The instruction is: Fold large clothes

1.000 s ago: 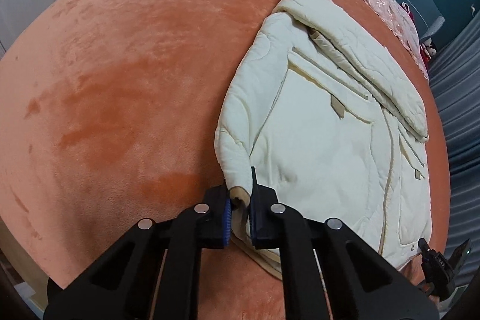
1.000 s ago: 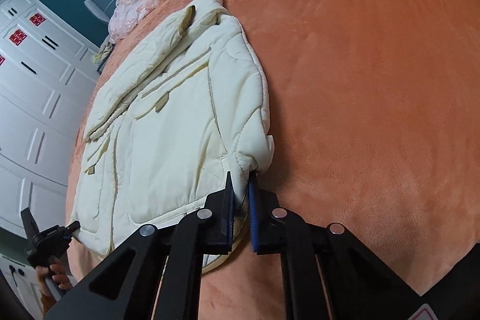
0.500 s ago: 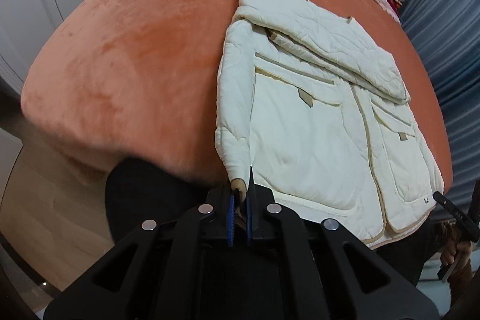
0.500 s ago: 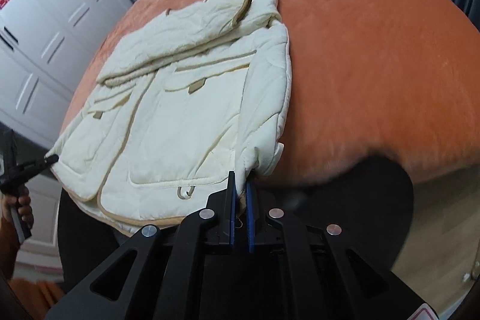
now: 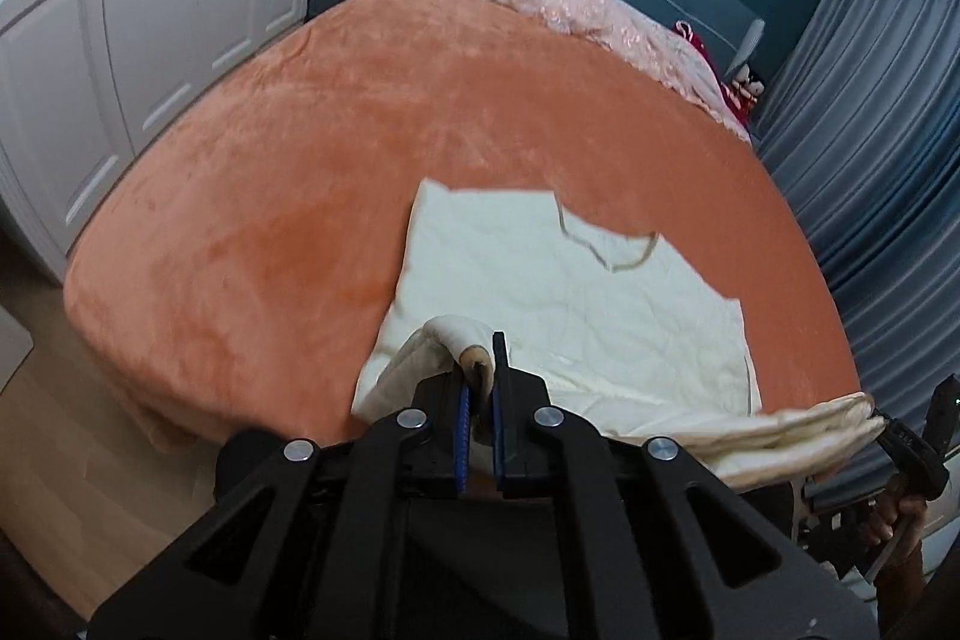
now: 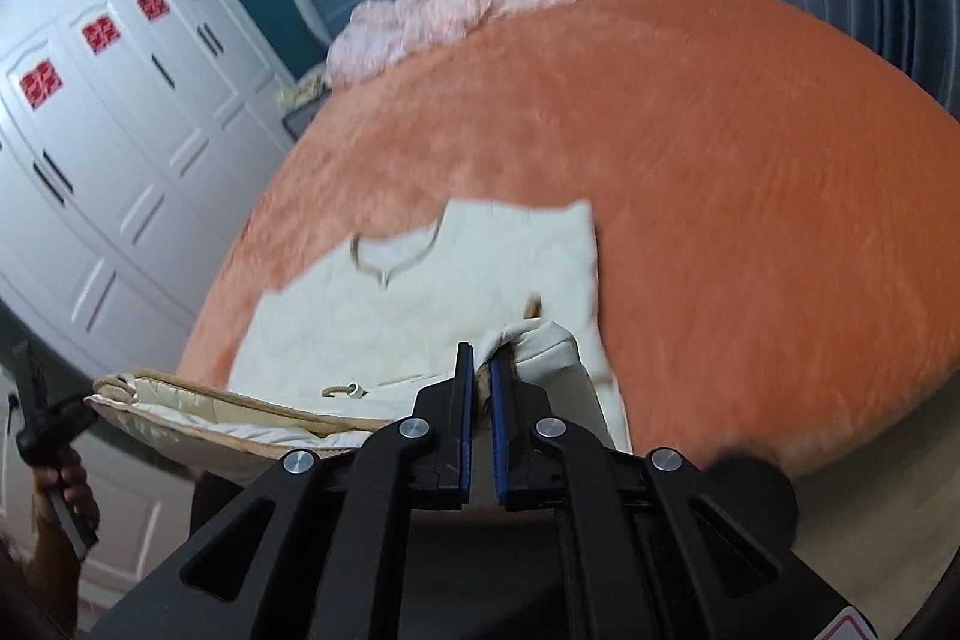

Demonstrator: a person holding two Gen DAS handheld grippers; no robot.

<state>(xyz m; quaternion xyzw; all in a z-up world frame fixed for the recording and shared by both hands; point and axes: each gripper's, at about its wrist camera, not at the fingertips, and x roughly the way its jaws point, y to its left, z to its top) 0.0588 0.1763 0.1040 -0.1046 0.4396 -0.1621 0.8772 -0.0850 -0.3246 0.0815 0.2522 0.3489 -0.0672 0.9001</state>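
Fig.: lift phase of a hem-to-collar fold. The cream quilted padded jacket (image 5: 558, 280) lies on the orange plush bedspread (image 5: 288, 196), toward the near edge; its near end is raised off the bed while the far part w/ the tan-trimmed neckline rests flat. The left gripper (image 5: 480, 388) has its jaws closed on a tan-edged corner of the jacket's near left side; the right gripper (image 6: 480, 388) is likewise clamped on the near right corner. Between the two, the raised edge sags slightly, seen at the side of each wrist view.

To do the step well: keep both grips firm and level w/ each other, so the lifted edge stays straight, not skewed. Hold the corners apart enough to take out the sag, w/o dragging the resting part toward the bed edge. Judged next: carry both corners fwd over the flat part and lay them near the neckline, edges matched. Risk: padded fabric is bulky, so one corner may slip, or the loose sleeve may bunch inside the fold.
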